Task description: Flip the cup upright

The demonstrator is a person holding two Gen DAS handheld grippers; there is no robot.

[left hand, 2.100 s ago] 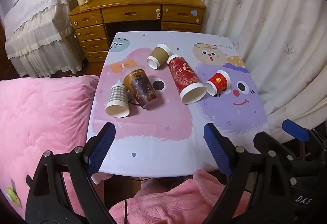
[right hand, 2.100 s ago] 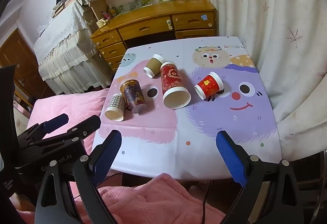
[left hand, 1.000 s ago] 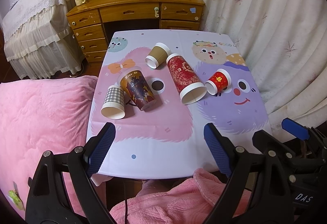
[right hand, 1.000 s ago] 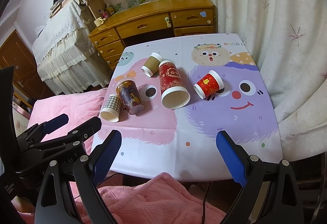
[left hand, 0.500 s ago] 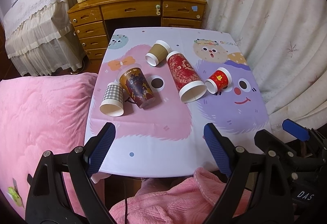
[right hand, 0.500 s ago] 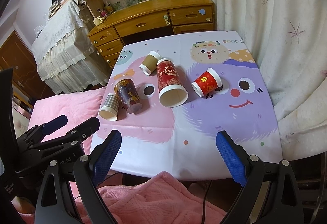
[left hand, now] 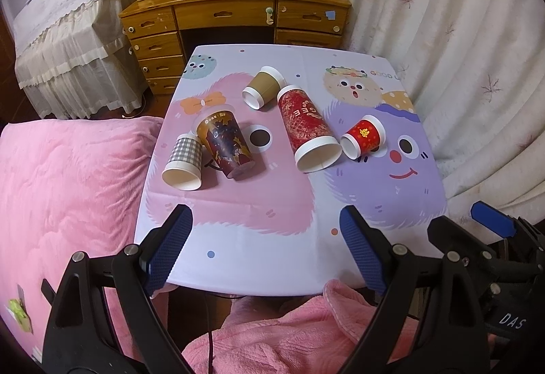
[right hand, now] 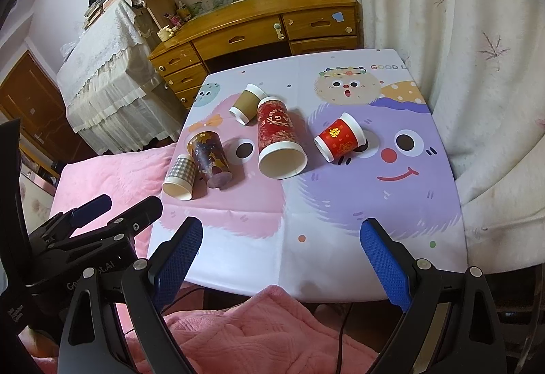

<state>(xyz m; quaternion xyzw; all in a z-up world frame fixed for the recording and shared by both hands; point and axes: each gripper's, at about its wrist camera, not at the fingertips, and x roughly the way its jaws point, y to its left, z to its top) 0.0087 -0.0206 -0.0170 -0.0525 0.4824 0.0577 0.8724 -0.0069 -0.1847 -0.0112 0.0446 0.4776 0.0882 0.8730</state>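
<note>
Several paper cups lie on their sides on the cartoon-print table (left hand: 259, 237): a checked cup (left hand: 184, 161), a dark printed cup (left hand: 226, 144), a brown cup (left hand: 264, 87), a tall red cup (left hand: 306, 128) and a small red cup (left hand: 362, 137). They also show in the right wrist view: checked cup (right hand: 179, 176), dark cup (right hand: 211, 159), brown cup (right hand: 247, 103), tall red cup (right hand: 279, 137), small red cup (right hand: 339, 137). My left gripper (left hand: 265, 249) and right gripper (right hand: 281, 259) are open, empty, held above the table's near edge.
A pink quilt (left hand: 68, 190) lies left of the table and under the grippers. A wooden desk (left hand: 235, 12) stands behind the table. White curtains (left hand: 460, 50) hang along the right side. A lace-covered bed (left hand: 64, 29) is at the far left.
Both grippers have drifted slightly, so the table and cups sit a little differently in the views. The cups have not moved. Both grippers stay open.
</note>
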